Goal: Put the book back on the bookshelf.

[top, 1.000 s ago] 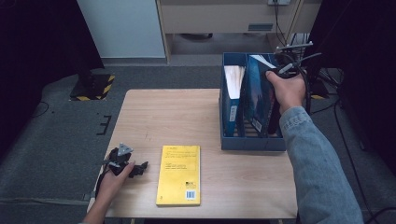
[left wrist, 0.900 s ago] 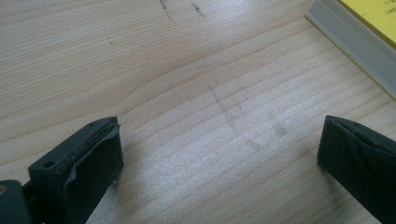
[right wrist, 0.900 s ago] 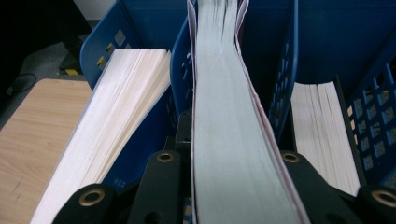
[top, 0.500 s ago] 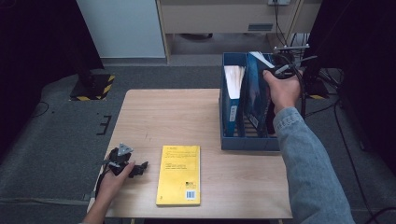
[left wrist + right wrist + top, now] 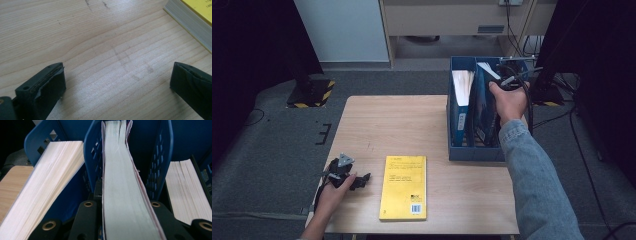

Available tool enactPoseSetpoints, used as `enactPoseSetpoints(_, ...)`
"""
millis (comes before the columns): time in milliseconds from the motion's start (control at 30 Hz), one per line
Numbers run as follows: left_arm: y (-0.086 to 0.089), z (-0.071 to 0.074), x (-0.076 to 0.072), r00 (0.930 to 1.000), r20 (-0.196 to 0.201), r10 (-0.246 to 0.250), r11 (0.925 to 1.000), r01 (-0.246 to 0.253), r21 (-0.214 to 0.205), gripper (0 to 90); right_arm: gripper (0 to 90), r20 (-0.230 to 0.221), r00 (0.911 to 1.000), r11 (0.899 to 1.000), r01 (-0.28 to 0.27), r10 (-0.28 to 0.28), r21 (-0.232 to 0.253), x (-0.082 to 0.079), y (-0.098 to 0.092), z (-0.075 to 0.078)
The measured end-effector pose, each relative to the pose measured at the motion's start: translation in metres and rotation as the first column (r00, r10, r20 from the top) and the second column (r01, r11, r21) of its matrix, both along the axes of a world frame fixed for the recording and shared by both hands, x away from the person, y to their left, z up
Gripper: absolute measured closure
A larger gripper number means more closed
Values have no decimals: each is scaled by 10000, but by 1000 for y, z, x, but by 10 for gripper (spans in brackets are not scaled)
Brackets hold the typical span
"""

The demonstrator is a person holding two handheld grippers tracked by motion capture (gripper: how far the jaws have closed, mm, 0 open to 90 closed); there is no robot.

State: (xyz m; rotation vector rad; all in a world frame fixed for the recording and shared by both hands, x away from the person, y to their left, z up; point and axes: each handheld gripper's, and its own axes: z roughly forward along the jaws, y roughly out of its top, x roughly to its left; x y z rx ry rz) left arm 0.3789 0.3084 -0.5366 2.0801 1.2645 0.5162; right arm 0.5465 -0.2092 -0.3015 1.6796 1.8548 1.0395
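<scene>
Lower now, right claw [image 5: 120, 220] grips book [image 5: 117, 170] in rack [image 5: 457, 150] (left claw [image 5: 117, 82] released, unmoved).

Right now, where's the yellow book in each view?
High view: yellow book lies flat at the table's near edge, right of the left gripper.
Left gripper view: its page edge and cover corner sit at top right, beyond the open jaws.
Right gripper view: not in it.
Shared landmark: the wooden table.
</scene>
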Motion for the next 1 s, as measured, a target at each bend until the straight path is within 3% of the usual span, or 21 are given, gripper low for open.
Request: enactPoseSetpoints(1000,0,0,0,10000,-3,-44,10000,44,0,0,728,-389,9992,9998,-57,49,-205,4,-1,-16)
